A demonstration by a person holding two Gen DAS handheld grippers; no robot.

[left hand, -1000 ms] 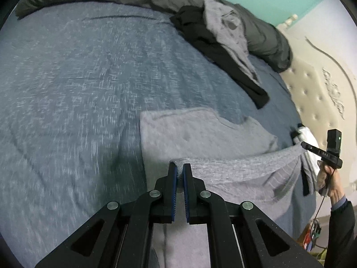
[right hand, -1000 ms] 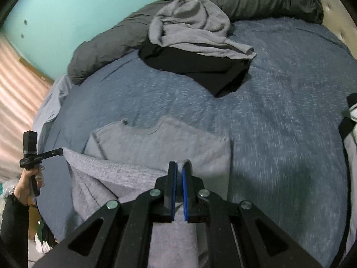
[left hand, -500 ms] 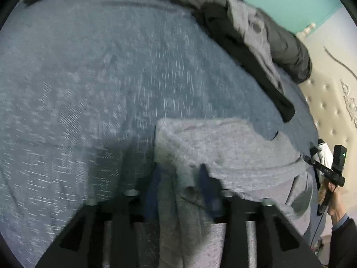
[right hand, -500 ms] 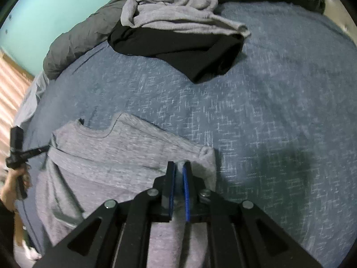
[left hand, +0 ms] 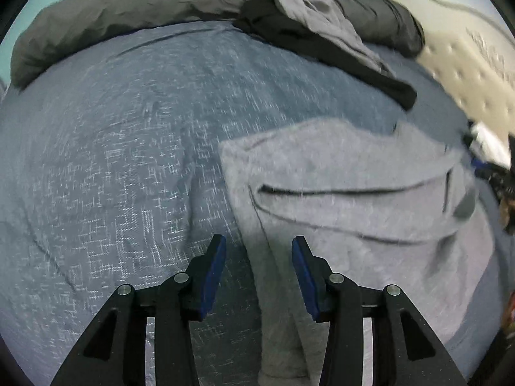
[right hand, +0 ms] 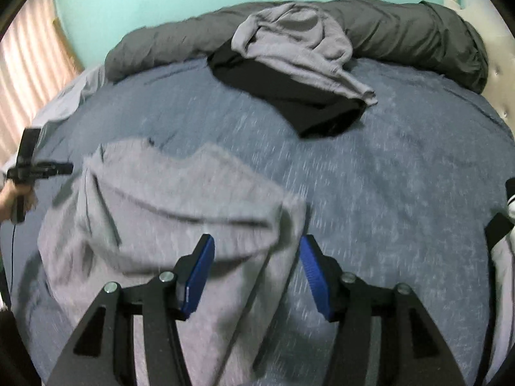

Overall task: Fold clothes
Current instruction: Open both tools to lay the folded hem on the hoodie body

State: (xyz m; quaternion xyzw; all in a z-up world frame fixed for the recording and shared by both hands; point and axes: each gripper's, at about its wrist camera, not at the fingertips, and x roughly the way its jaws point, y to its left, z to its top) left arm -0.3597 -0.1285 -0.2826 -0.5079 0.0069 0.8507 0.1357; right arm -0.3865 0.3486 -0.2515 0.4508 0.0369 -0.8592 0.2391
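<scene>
A grey knit top (left hand: pixel 354 186) lies on the blue bedspread (left hand: pixel 112 160), its near part folded over onto itself. My left gripper (left hand: pixel 259 247) hangs open just above the top's left edge. A narrow strip of grey cloth runs between the blue pads (left hand: pixel 217 257) without being pressed. In the right wrist view the same top (right hand: pixel 180 199) spreads to the left. The jaws of my right gripper (right hand: pixel 257 244) are opening, with the top's right corner lying loose between them. The left gripper (right hand: pixel 38 170), held by a hand, shows at the far left edge.
A pile of grey and black clothes (right hand: pixel 289 51) rests at the back against a rolled dark grey duvet (right hand: pixel 402 25). A tufted cream headboard (left hand: pixel 466 64) stands on the right. A black and white item (right hand: pixel 505 225) lies at the bed's right edge, and a curtain (right hand: pixel 29 64) hangs at the left.
Both grippers were shut on the top's lifted edge. They sank toward the bed and opened, the left first, and the cloth dropped onto the rest of the top.
</scene>
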